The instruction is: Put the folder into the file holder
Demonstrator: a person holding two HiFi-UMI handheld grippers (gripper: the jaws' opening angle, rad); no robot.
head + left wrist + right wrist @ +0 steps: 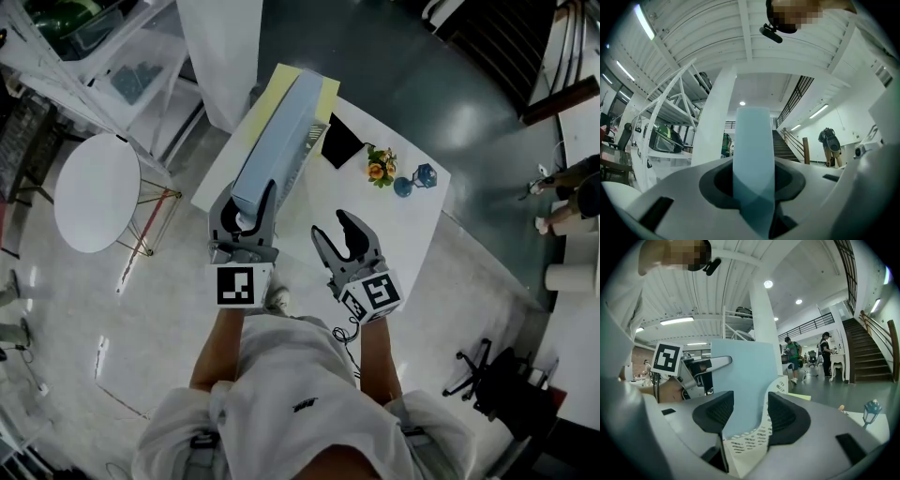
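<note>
The left gripper [246,217] is clenched on the near end of the folder [277,141], a light blue one standing on its long edge and running straight away from the jaws over the white table [412,234]. In the left gripper view the folder's narrow edge [752,140] rises out of the middle of the closed jaws, filling the space between them.

Just right of the left gripper, and beyond the right gripper's jaws, stands the file holder [757,439], white with a perforated wall. In the right gripper view the folder's broad blue face rises behind that wall; whether its lower edge is fully seated in the holder cannot be told. A pale yellow sheet [328,94] lies under the far end of the folder, ahead of both grippers.

The right gripper [339,239] sits beside the left one, near but apart from it. Its jaws stand apart and press on nothing; the holder's wall shows through the gap, just ahead.

Ahead and to the right of the right gripper lie a black flat object [340,141], a small bunch of flowers [380,166] and a blue lantern-shaped ornament [415,178].
</note>
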